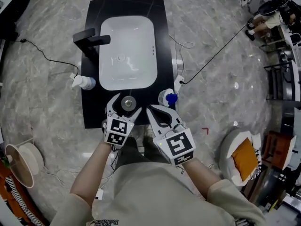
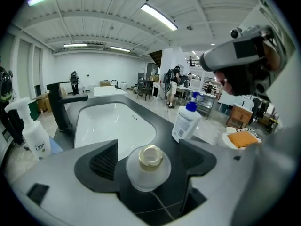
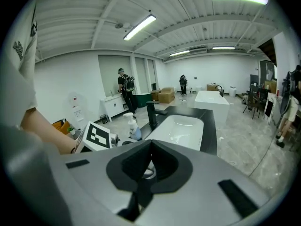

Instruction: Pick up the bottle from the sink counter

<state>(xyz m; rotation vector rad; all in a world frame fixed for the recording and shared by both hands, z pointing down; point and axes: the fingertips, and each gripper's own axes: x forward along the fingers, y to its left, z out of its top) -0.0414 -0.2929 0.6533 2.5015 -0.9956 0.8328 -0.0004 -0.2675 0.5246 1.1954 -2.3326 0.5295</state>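
Seemingly untouched, bottle (image 2: 149, 167) stands near counter (image 1: 94, 112) edge between spread left tongs (image 2: 150, 157); right tongs (image 3: 149, 144) pressed together.

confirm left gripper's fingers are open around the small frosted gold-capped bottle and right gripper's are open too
No. The right gripper has shut fingers, as the right gripper view shows. The left gripper is open around the small frosted gold-capped bottle.

Long strip lights (image 3: 139, 26) glow along a ribbed white ceiling (image 3: 188, 18) above plain white walls (image 3: 84, 74) in a wide, open hall. Underfoot, a black cable (image 1: 216, 54) crosses the grey marble floor (image 1: 42, 74). A low white cabinet (image 3: 113, 107) stands against the wall.
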